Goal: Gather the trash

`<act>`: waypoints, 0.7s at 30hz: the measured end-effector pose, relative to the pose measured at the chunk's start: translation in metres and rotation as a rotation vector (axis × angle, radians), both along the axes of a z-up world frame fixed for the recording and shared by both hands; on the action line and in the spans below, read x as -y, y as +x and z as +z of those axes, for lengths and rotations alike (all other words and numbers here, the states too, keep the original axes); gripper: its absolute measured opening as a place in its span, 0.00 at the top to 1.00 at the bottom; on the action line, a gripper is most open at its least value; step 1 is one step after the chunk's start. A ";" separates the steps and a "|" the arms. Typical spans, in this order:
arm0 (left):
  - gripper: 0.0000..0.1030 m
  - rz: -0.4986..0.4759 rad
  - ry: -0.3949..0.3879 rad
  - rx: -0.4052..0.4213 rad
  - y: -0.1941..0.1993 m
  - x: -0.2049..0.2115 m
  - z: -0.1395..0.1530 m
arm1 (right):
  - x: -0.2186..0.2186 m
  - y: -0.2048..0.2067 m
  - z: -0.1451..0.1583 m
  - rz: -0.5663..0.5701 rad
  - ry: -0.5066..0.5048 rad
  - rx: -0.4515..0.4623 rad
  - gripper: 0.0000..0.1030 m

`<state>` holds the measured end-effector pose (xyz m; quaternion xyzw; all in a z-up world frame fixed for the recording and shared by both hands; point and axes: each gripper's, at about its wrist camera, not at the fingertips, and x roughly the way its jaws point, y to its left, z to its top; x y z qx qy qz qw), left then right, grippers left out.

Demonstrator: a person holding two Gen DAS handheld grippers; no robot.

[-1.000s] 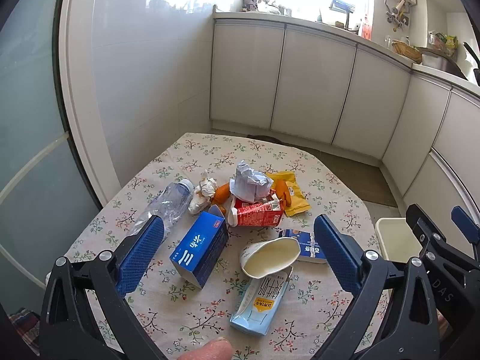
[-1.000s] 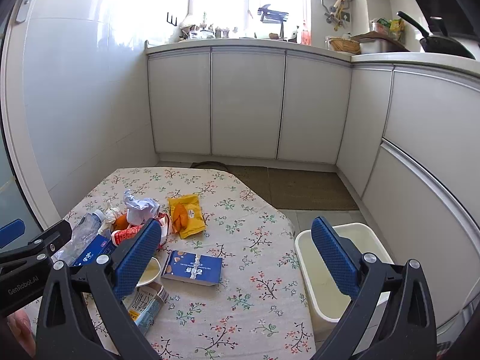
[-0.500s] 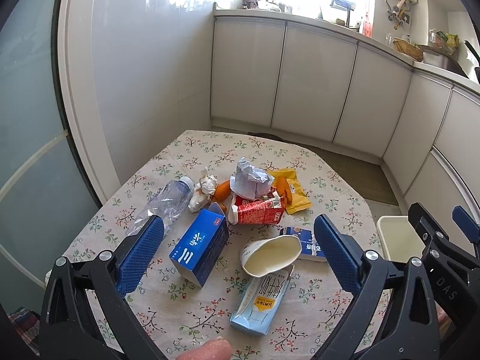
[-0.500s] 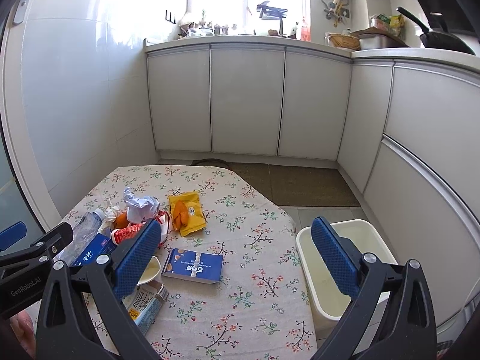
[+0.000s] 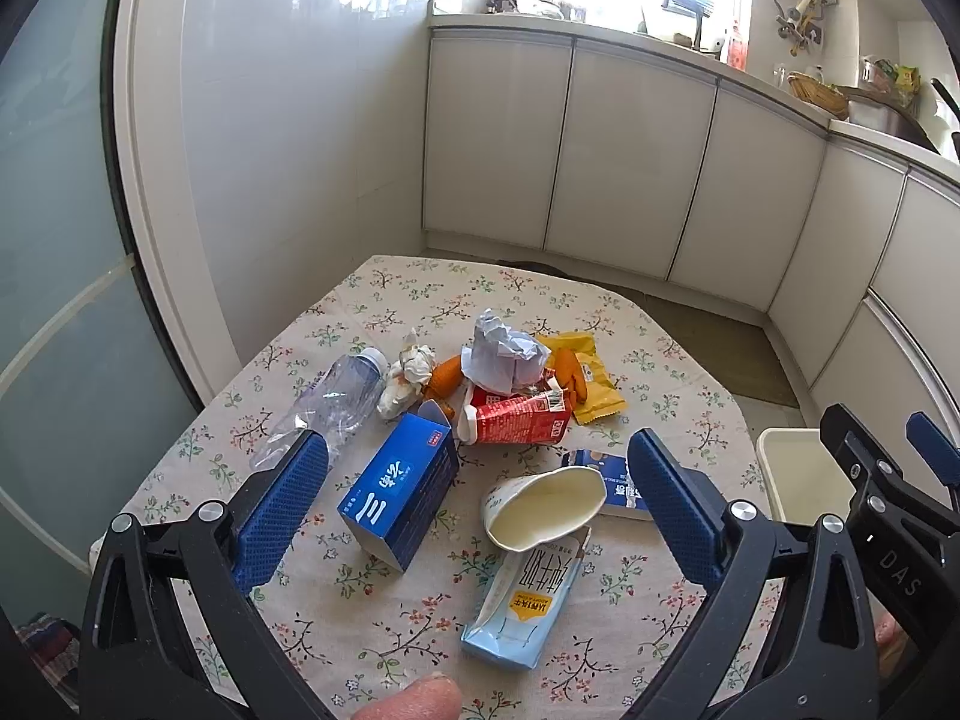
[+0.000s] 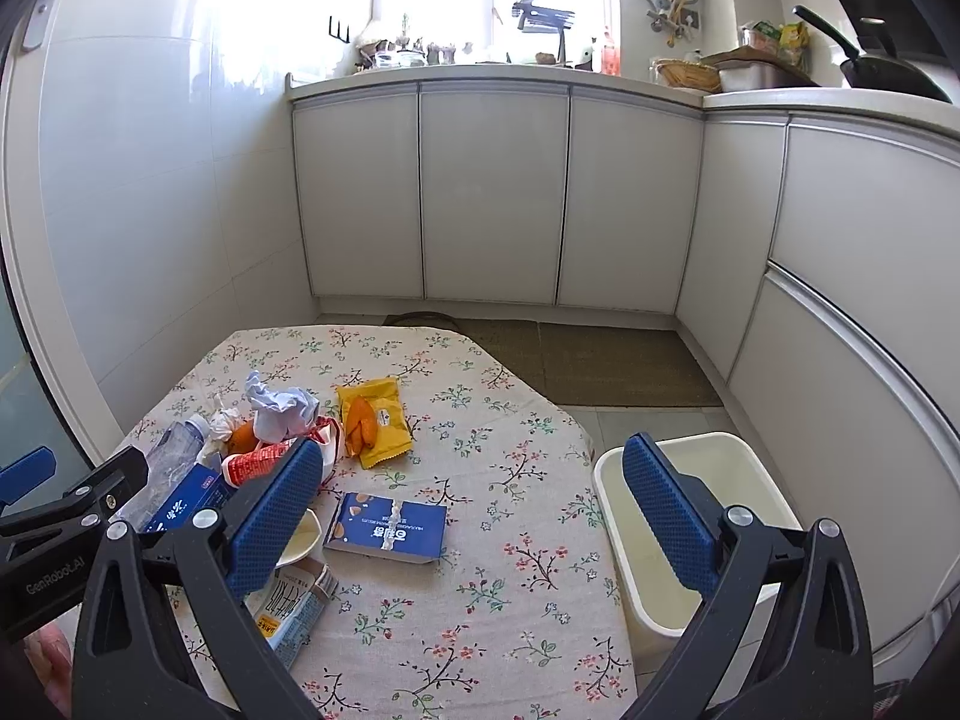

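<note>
Trash lies on a floral tablecloth (image 5: 414, 630): a blue box (image 5: 399, 489), a white paper cup (image 5: 543, 507) on its side, a flattened milk carton (image 5: 528, 600), a red carton (image 5: 516, 420), crumpled paper (image 5: 504, 354), a clear bottle (image 5: 327, 402), a yellow wrapper (image 6: 372, 429) and a flat blue packet (image 6: 387, 528). A white bin (image 6: 696, 528) stands beside the table on the right. My left gripper (image 5: 480, 498) is open above the blue box and cup. My right gripper (image 6: 474, 516) is open above the blue packet.
White kitchen cabinets (image 6: 492, 198) run along the back and right. A glass door (image 5: 54, 300) is at the left. A brown mat (image 6: 600, 360) lies on the floor beyond the table. The right gripper's body (image 5: 882, 516) shows at the right of the left wrist view.
Both views have shifted very slightly; the trash and bin lie where they were. Both grippers stay open and empty.
</note>
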<state>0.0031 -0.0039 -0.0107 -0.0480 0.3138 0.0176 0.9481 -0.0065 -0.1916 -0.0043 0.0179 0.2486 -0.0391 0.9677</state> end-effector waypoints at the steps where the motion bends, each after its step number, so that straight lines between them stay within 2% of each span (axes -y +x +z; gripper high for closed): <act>1: 0.07 0.001 -0.001 0.002 0.000 0.000 0.000 | 0.000 0.000 0.000 0.000 -0.004 0.003 0.05; 17: 0.07 0.002 -0.029 0.026 -0.001 -0.002 0.000 | -0.002 0.001 -0.002 0.006 -0.008 -0.012 0.05; 21: 0.07 0.003 -0.004 0.034 -0.001 -0.002 -0.001 | -0.002 0.001 -0.002 0.006 -0.011 -0.011 0.05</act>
